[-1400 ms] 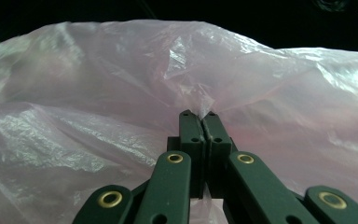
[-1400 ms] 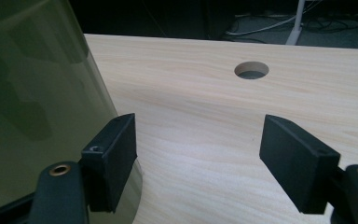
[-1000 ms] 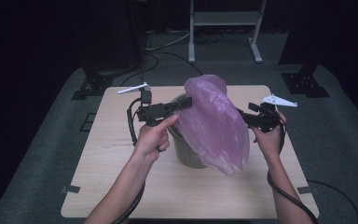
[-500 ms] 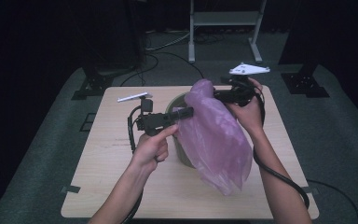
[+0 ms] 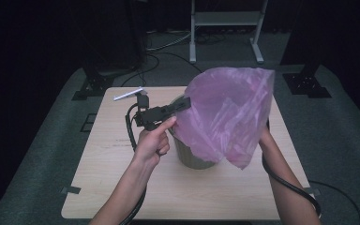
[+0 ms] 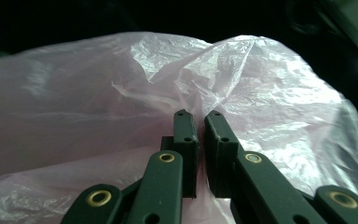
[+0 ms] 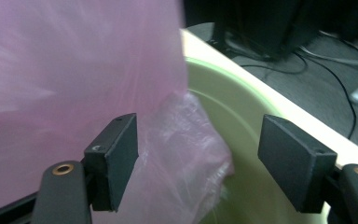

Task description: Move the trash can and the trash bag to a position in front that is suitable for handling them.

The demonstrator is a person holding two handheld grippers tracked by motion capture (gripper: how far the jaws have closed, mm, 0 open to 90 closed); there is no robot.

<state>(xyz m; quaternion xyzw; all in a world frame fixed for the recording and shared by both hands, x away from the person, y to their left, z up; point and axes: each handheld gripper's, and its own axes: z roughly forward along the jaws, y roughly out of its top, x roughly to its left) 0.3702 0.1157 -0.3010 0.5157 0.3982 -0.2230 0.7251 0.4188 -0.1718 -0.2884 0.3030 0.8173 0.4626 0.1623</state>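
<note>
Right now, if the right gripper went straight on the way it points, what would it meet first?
Probably the crumpled pink plastic bag hanging between the open jaws of the right gripper; behind it lies the inner wall of the pale green round bin. Depth is hard to judge.

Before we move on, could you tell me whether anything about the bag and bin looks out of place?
Yes: the pink bag is not seated in the green bin. It billows above the bin and drapes down its front, with only a crumpled corner hanging inside. The right gripper is open beside that corner.
</note>
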